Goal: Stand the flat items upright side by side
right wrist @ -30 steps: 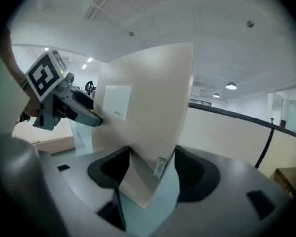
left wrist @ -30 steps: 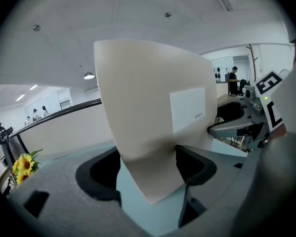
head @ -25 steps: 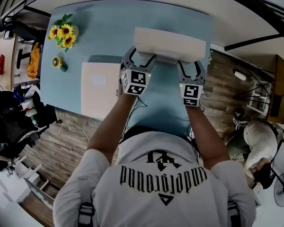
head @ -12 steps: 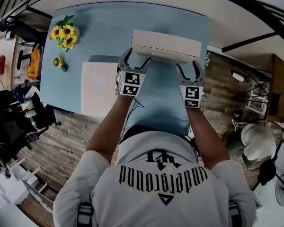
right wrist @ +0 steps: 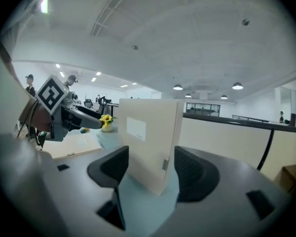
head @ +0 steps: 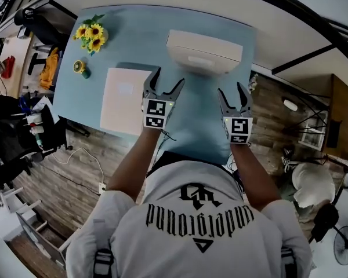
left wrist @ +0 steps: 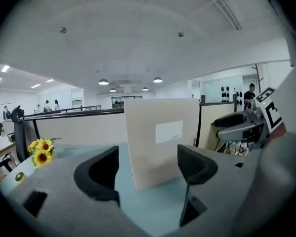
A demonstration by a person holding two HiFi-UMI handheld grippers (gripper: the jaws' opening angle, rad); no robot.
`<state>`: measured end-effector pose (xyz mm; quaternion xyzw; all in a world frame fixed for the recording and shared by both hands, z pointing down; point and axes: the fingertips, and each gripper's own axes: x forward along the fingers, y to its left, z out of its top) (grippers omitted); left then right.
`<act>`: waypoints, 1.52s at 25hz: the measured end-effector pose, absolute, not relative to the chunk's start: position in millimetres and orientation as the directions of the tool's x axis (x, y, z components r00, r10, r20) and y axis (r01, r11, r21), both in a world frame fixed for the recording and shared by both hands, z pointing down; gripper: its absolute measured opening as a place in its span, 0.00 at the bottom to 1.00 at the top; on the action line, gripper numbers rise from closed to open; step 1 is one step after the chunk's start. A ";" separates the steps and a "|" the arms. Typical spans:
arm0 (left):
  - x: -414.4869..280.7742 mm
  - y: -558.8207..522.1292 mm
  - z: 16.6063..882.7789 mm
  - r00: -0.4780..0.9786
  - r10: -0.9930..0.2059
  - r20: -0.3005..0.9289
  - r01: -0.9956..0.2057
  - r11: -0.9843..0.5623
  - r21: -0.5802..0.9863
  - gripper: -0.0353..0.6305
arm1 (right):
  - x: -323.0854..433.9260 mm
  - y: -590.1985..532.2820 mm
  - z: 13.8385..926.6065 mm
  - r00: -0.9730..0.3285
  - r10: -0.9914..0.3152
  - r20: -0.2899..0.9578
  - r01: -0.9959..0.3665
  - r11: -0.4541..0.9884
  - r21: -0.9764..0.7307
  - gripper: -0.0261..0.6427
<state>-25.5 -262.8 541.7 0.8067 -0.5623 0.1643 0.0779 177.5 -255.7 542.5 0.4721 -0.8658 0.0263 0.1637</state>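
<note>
A beige flat box stands upright on the blue table, free of both grippers. It shows in the left gripper view and in the right gripper view, a short way beyond the jaws. My left gripper is open near the box's left end, nothing between its fingers. My right gripper is open too, near the box's right end. A second beige flat box lies flat to the left of my left gripper.
A vase of sunflowers and a small yellow and green object stand at the table's far left. The table's near edge runs just under both grippers, with wooden floor below. A person is at the lower right.
Both grippers have drawn back from the standing box toward me, the right one farther. The box has stayed upright on the table.
</note>
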 end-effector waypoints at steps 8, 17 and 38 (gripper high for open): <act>-7.5 -164.5 495.4 0.284 -0.916 0.283 -0.955 -0.296 -0.002 0.62 | 167.2 -177.0 503.3 -0.623 -0.739 0.256 -0.748 0.659 0.082 0.46; -16.6 -86.1 471.1 0.212 -0.942 0.261 -0.976 -0.220 -0.002 0.62 | 148.8 -118.3 474.2 -0.722 -0.657 0.215 -0.667 0.744 0.033 0.46; -204.1 -96.7 485.0 0.315 -0.893 0.322 -0.944 -0.330 0.009 0.62 | -17.5 -109.7 486.6 -0.680 -0.665 0.308 -0.714 0.696 -0.074 0.45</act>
